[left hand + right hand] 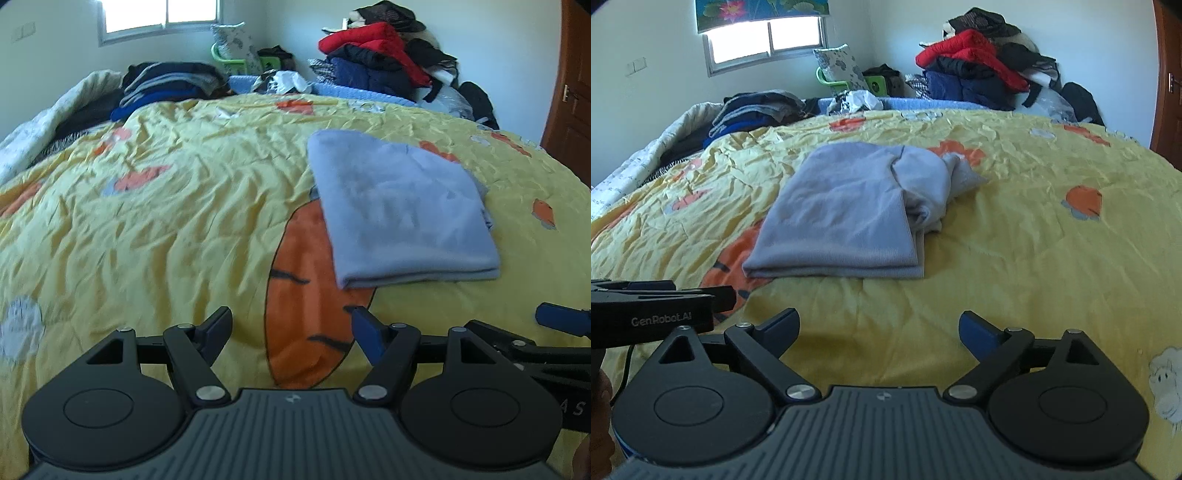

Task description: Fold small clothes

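Note:
A light blue-grey garment (399,206) lies folded on the yellow bedspread (166,229). In the right wrist view the same garment (846,218) shows a bunched part sticking out at its right side. My left gripper (291,325) is open and empty, low over the bedspread, short of the garment's near edge. My right gripper (879,328) is open and empty, also short of the garment's near edge. The right gripper's finger shows at the right edge of the left wrist view (561,319), and the left gripper's body shows at the left of the right wrist view (653,306).
A stack of dark folded clothes (166,85) sits at the far left of the bed. A tall heap of red and dark clothes (384,59) stands at the far right by the wall. A brown door (569,110) is at the right.

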Available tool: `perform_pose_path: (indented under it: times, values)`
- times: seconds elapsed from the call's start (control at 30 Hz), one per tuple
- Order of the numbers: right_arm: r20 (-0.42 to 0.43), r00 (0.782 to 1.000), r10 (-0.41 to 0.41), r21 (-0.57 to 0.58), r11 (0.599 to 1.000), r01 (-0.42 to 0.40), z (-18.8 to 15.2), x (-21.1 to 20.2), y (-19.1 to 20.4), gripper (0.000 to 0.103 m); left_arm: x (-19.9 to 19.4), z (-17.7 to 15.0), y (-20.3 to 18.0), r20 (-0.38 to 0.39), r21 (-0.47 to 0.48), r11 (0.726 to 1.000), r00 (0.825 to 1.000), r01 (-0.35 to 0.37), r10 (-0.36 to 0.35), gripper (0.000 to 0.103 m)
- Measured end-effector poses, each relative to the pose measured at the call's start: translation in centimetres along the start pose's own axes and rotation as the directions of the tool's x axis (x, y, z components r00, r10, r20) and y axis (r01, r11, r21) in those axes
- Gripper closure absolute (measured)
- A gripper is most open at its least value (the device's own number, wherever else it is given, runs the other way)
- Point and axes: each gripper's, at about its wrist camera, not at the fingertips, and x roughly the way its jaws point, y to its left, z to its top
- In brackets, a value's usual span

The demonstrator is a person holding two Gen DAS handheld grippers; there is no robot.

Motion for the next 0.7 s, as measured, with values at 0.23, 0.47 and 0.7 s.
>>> perform_pose_path:
  times: [0.23, 0.47, 0.7]
  values:
    - [0.004, 0.999, -0.032, -0.004, 0.999, 0.032, -0.9, -0.6, -0.4, 0.005, -0.1, -1.1, 0.4, 0.009, 0.004, 1.000, 1.000, -0.015, 0.015, 0.031]
    - [0.002, 0.998, -0.055, 0.023, 0.998, 0.055, -1.5, -0.3, -1.4, 0.002, -0.4, -2.4, 0.2, 0.057, 0.022, 1.000, 0.998, -0.019, 0.018, 0.021]
    - [0.012, 0.997, -0.082, -0.002, 0.997, 0.082, -2.0, -0.2, -1.1, 0.001, -0.6, -3.0, 0.1, 0.087, 0.015, 0.998, 0.995, -0.054, 0.053, 0.009]
